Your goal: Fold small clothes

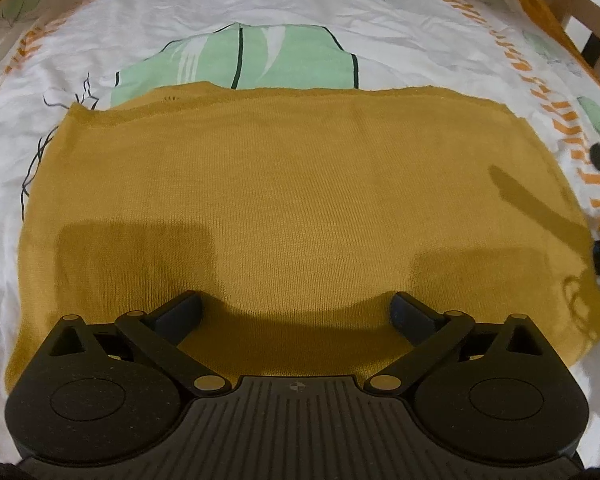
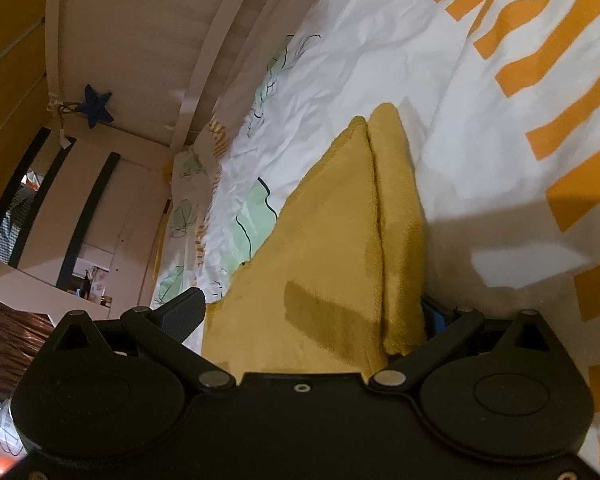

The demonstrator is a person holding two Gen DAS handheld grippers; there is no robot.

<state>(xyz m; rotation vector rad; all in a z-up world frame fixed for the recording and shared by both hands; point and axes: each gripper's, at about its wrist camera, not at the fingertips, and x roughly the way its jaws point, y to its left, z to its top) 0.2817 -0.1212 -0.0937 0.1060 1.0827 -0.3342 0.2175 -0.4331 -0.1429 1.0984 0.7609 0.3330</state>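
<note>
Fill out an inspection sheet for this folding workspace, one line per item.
Surface: bed sheet, white with green leaf and orange stripe print, wrinkled.
Job's things: mustard knit garment, spread flat in the left wrist view; in the right wrist view its edge is doubled over into a fold.
Clutter: nothing seen on the sheet besides the garment.
Grippers: left gripper open, hovering over the garment's near edge; right gripper open, with the garment's folded edge between its fingers.
Cables: nothing seen.
Surroundings: wooden bed frame; blue star ornament hanging on it; shelf with small items, too dim to identify.
</note>
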